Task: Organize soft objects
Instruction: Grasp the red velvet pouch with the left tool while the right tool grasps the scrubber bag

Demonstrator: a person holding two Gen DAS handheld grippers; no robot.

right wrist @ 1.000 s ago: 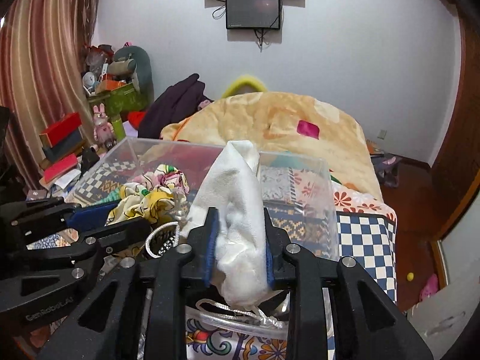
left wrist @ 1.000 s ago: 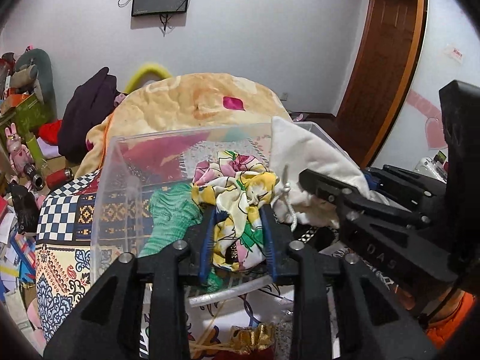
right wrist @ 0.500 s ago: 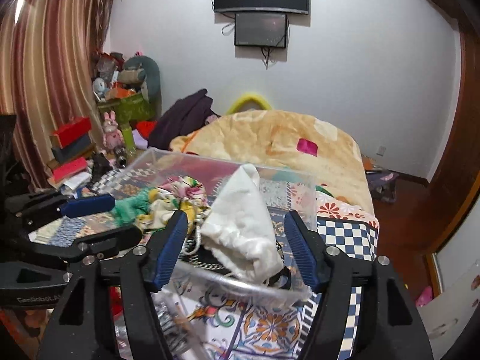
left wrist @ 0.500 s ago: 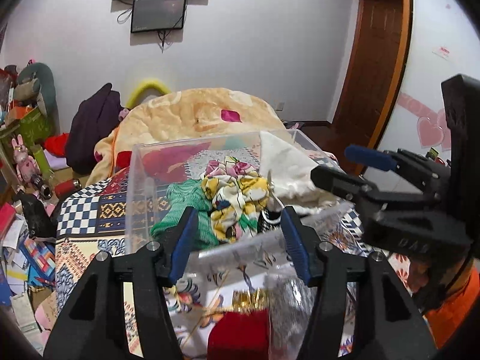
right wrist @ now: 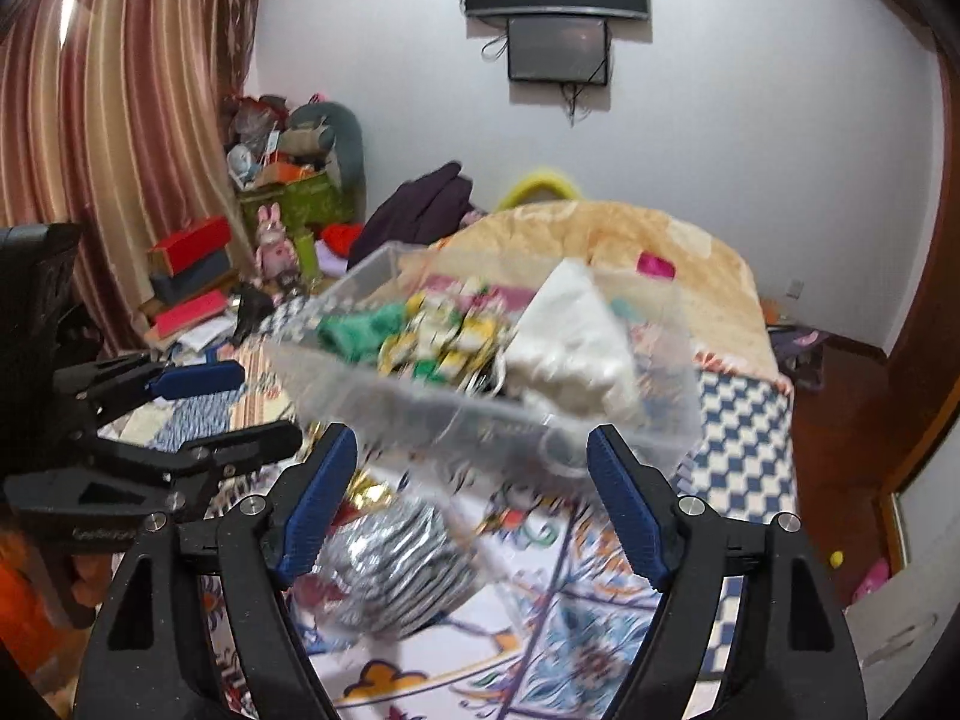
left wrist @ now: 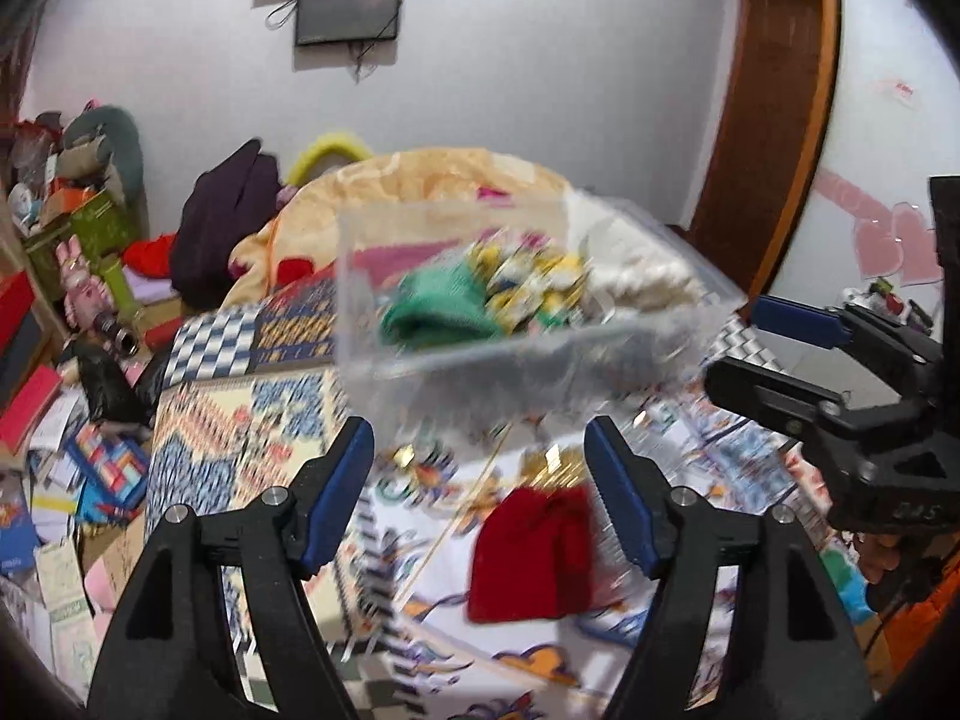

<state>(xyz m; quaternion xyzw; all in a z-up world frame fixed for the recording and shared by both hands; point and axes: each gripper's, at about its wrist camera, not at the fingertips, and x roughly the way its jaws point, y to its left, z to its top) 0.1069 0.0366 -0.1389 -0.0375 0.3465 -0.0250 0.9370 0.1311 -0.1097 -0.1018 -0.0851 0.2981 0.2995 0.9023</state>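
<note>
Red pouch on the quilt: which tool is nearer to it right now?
Left. The red pouch lies just ahead of the open left tool, between its fingers' lines. The right tool, also open, sits over the striped silver pouch beside it.

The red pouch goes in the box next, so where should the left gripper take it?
Grip the red pouch low across its wide body, coming straight down with the open left gripper. It lies flat on the patterned bedspread, its gathered gold neck pointing toward the clear box; the body probably gives the fuller hold.
</note>
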